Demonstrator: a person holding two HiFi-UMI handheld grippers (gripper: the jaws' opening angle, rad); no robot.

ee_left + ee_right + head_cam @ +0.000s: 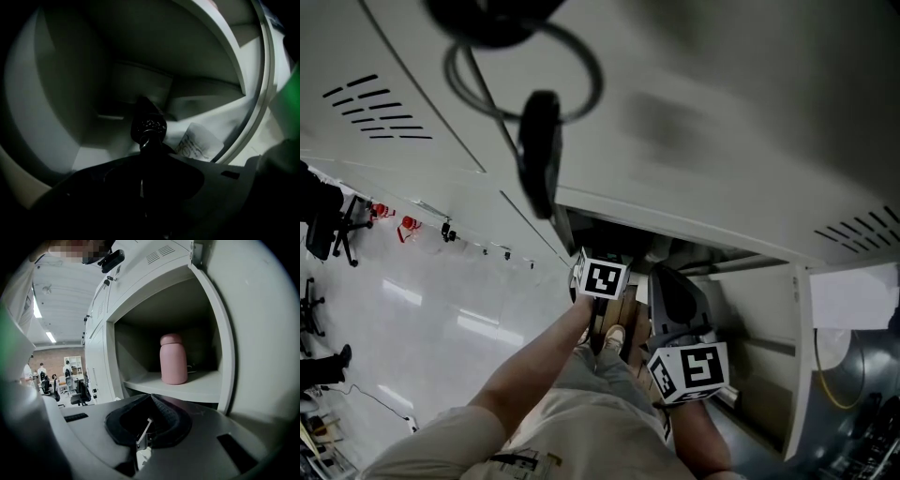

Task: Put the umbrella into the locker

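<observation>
Head view: steep look down a bank of white lockers [741,131]. Left gripper [602,279] is at frame centre and right gripper [675,302] is just lower right of it, both on the person's forearms and aimed at an open low compartment. The umbrella can't be made out here. A black cable loop hangs blurred at the top of the frame.

Left gripper view: dark, looking into a locker [56,117] compartment. The left gripper [149,157] fingers are pinching the black umbrella [148,124]. Its knobbed end sticks out ahead of them at frame centre, inside the compartment. A printed paper [197,143] lies on the compartment floor just right of that end. I can't tell whether they touch.

Right gripper view: the right gripper [151,399] fingers are pressed together with nothing between them. Ahead is an open locker [140,310] compartment with a pink bottle [173,359] standing upright on its shelf surface, centre frame. An office with chairs and people shows at far left.
</observation>
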